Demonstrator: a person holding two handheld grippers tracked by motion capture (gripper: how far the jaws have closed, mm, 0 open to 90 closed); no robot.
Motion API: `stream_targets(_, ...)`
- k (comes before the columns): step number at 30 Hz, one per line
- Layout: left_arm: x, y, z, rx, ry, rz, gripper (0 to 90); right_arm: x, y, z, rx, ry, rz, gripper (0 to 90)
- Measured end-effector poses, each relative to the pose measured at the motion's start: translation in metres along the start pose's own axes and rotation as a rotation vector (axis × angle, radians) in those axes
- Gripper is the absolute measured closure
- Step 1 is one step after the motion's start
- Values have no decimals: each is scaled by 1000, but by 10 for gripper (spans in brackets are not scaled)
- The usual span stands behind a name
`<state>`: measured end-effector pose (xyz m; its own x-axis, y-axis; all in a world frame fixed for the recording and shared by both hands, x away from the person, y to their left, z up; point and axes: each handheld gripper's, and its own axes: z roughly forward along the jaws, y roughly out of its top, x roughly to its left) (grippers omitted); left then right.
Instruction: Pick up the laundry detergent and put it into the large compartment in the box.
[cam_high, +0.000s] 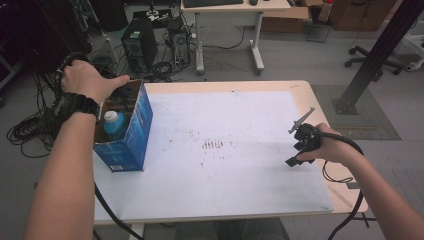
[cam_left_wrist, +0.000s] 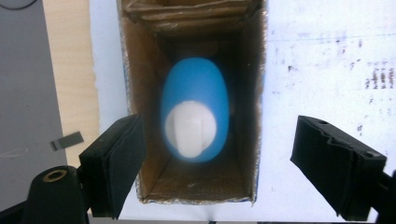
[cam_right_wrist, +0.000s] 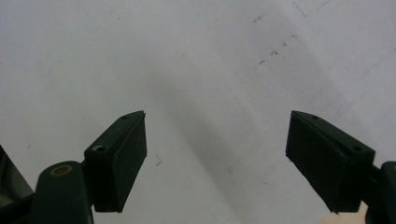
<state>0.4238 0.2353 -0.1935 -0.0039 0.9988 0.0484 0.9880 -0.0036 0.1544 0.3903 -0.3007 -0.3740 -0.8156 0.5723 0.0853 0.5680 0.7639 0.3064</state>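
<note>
Both hand-held grippers gape wide, empty, over the stained white table sheet (cam_high: 225, 165); computers (cam_high: 140, 42) behind.

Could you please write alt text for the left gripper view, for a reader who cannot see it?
Looking straight down, the left claw hangs open over an open cardboard box that holds a blue bottle with a white cap. The box stands on a white mat marked with dark specks, on a wooden table.

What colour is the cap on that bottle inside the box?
White, on a blue bottle; the cap shows best in the left gripper view.
</note>
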Motion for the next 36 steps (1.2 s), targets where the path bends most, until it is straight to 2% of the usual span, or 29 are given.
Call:
stream_targets(1, -3, 0, -2, -7, -13, 26, 172, 0, 0, 0, 1, 1, -2, 207)
stream_targets(7, -11, 1, -5, -19, -26, 57, 164, 0, 0, -1, 2, 1, -1, 207)
stream_targets(11, -20, 1, -6, -27, -34, 109, 158, 1, 0, -1, 0, -1, 1, 207)
stream_targets(14, -33, 1, -6, -22, -42, 172, 158, 1, 0, -1, 1, 2, 0, 206)
stream_targets(17, -38, 1, -5, -26, -47, 193, 154, 1, 0, -1, 0, 3, 1, 206)
stream_targets(20, -49, 2, -5, -25, -48, 238, 154, 1, -1, 0, 1, 0, -1, 206)
stream_targets(21, -49, 2, -5, -25, -48, 238, 154, 1, -1, 0, 1, 0, -1, 206)
stream_targets(24, -61, 2, -3, -23, -55, 283, 152, 1, -1, -1, 2, -2, 1, 206)
stream_targets(25, -61, 2, -3, -23, -55, 283, 152, 1, -1, -1, 2, -2, 1, 206)
stream_targets(29, -73, 1, -1, -22, -63, 329, 152, 0, -2, -1, 3, -3, 6, 206)
stream_targets(30, -78, 0, -1, -22, -69, 352, 152, 0, -2, -1, 3, -4, 5, 206)
stream_targets(31, -78, 0, -1, -22, -69, 352, 152, 0, -2, -1, 3, -4, 5, 206)
stream_targets(36, -92, -1, 2, -26, -80, 415, 152, 0, -2, -1, 1, -3, 3, 206)
